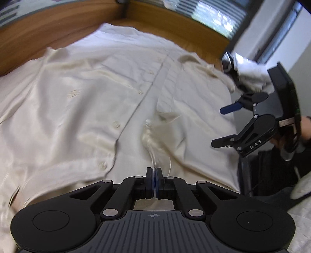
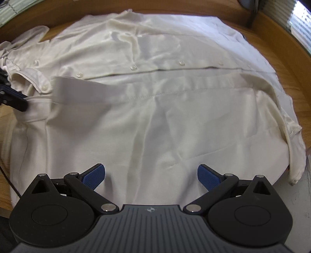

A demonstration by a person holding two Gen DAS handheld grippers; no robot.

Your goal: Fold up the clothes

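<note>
A wooden counter [image 1: 23, 39] runs under everything, its grain warm brown, with a raised wooden edge along the far side. Beyond that edge a window with slatted blinds [image 1: 217, 17] lets in daylight, blurred greenery showing through. In the right wrist view the same counter [image 2: 303, 77] curves round at the right, and blinds [image 2: 299, 19] show in the upper corner.

Left gripper [image 1: 155, 182]: black linkage arms, silver pivot screws, 2 round black housings, ribbed grey centre plate bearing a crosshair mark. Right gripper [image 2: 151, 176]: same build, blue textured pads [image 2: 93, 176]; "DAS" lettering on 1 linkage arm in the left wrist view.
</note>
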